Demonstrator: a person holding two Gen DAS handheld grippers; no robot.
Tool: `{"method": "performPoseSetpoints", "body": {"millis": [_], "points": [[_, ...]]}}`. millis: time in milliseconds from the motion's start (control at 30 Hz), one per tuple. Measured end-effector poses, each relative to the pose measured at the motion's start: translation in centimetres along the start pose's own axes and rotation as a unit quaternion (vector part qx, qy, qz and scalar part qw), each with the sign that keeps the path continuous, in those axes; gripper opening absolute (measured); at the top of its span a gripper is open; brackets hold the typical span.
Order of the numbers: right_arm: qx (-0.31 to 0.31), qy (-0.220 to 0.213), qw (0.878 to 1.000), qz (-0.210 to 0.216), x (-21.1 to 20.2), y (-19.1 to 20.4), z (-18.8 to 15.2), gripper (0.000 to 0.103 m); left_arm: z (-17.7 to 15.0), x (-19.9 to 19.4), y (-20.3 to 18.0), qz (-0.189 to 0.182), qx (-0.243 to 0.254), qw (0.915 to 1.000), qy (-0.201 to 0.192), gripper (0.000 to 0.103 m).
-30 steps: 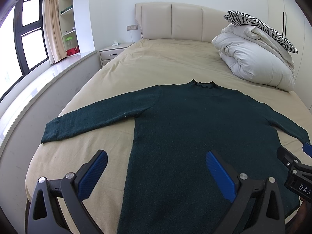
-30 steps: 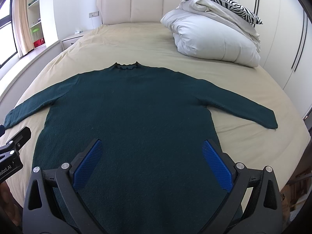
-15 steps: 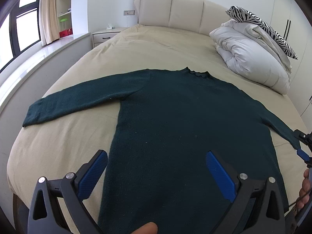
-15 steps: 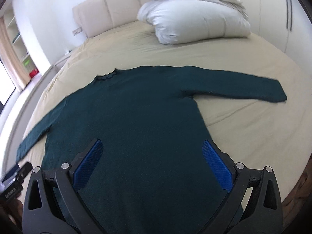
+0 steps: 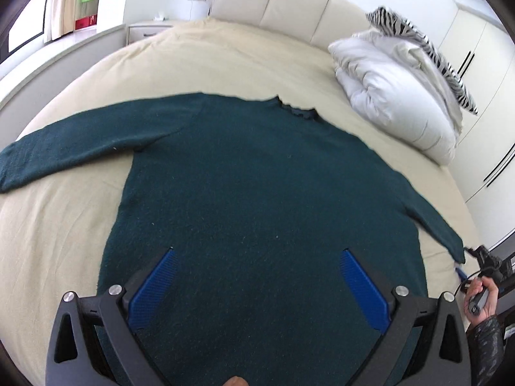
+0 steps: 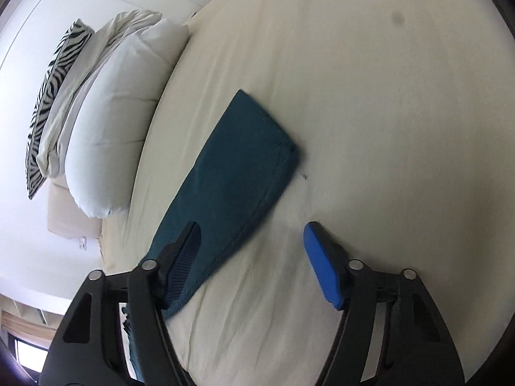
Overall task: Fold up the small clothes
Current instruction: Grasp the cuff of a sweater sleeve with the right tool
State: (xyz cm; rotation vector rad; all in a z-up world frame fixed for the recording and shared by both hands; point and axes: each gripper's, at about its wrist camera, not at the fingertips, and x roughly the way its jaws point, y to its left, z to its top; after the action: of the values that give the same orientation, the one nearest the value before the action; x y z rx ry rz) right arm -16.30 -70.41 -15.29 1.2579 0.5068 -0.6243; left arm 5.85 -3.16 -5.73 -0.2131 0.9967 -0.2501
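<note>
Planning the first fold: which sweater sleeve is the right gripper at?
The sweater's right-hand sleeve, on the pillow side; the open right gripper straddles its lower edge near the cuff.

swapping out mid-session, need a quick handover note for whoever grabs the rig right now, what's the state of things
Left hand-held gripper: open, empty, over the lower body of the sweater.
Right hand-held gripper: open, empty, at the end of the right sleeve, cuff between its fingers but not pinched.
Sweater: dark green, spread flat on the bed, both sleeves out to the sides, neck toward the headboard.
Done: laid out flat only.
Left: every fold; probably start by bringing the right sleeve across the body.
</note>
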Motion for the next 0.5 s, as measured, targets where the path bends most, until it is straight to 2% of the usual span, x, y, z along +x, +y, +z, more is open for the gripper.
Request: {"method": "performPoseSetpoints", "body": {"millis": [67, 167, 300, 367, 433, 500], "points": [[0.004, -0.01, 1.0, 0.01, 0.9, -0.2, 1.6, 0.06, 0.6, 0.9, -0.5, 0.002, 0.012, 0.9994, 0.032, 0.103], [0.002, -0.019, 1.0, 0.014, 2.5, -0.5, 3.4, 0.053, 1.0, 0.8, -0.3, -0.003, 0.01, 0.9998, 0.019, 0.103], [-0.012, -0.017, 1.0, -0.007, 4.2, 1.5, 5.2, 0.018, 1.6, 1.5, 0.5, -0.016, 0.002, 0.9996, 0.024, 0.102], [-0.033, -0.019, 0.999, -0.019, 4.2, 2.3, 5.2, 0.011, 1.9, 1.8, 0.9, -0.03, -0.009, 0.9992, 0.022, 0.099], [-0.074, -0.023, 0.997, -0.029, 3.5, 4.4, 4.2, 0.008, 2.0, 2.3, 1.4, -0.043, -0.017, 0.9986, 0.025, 0.094], [-0.12, -0.022, 0.992, -0.025, 3.0, 7.3, 2.7, 0.008, 2.4, 2.8, 1.6, -0.057, -0.027, 0.9976, 0.028, 0.094]]}}
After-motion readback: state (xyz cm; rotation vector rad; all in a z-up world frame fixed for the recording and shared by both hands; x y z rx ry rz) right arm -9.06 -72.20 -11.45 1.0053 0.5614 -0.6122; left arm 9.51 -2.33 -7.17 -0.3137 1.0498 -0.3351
